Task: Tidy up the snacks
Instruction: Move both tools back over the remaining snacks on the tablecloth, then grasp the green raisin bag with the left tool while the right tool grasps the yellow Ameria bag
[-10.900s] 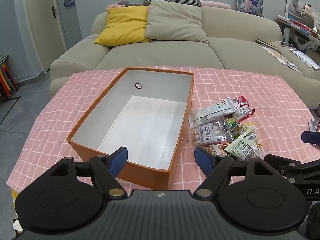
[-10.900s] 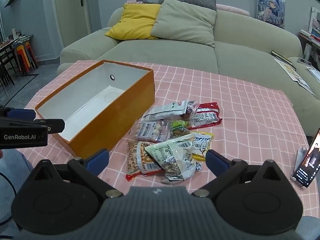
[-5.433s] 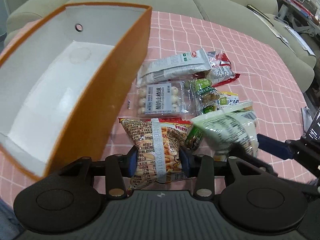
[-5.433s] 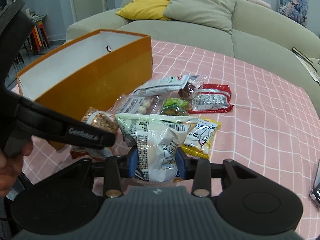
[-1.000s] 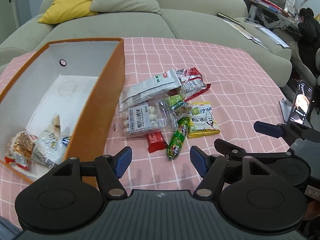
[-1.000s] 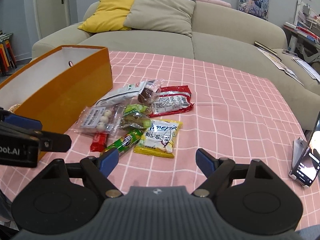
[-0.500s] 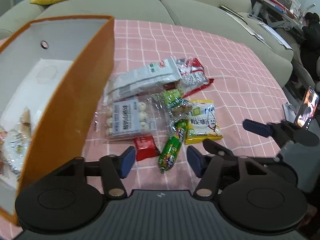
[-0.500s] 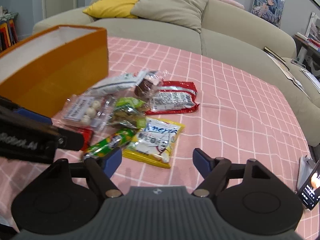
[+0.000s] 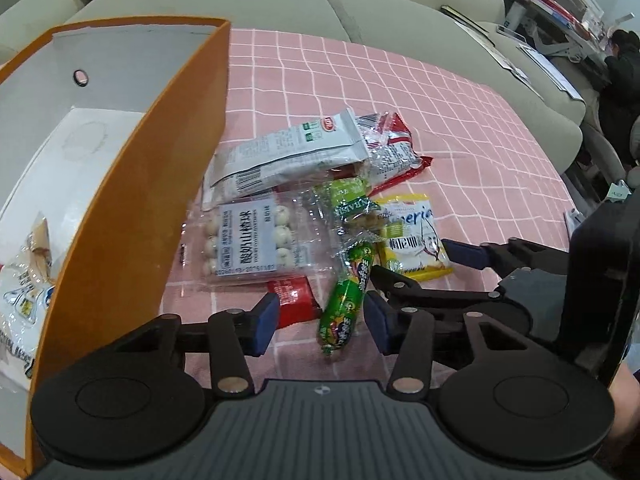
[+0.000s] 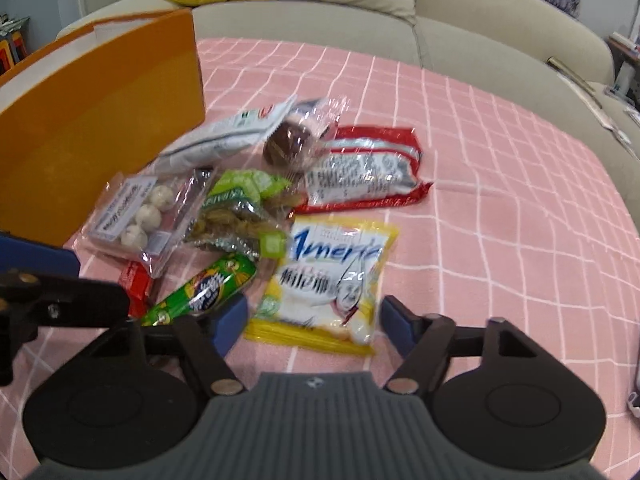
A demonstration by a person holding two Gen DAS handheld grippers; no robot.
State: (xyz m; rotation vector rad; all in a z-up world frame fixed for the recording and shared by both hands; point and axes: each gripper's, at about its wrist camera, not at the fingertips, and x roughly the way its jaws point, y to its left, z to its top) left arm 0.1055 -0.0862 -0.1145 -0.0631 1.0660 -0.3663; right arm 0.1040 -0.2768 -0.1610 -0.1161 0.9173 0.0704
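Both grippers have dropped closer, their jaws narrowing: the green foil sausage stick lies untouched between the spread left gripper, the yellow plastic snack packet likewise within the right gripper, and the orange cardboard box stands at nine o'clock.

Orange box wall blocks my left side. Snack pile crowds the centre beside it. Pink checked cloth lies bare rightward, passable. Sofa bounds the far edge.
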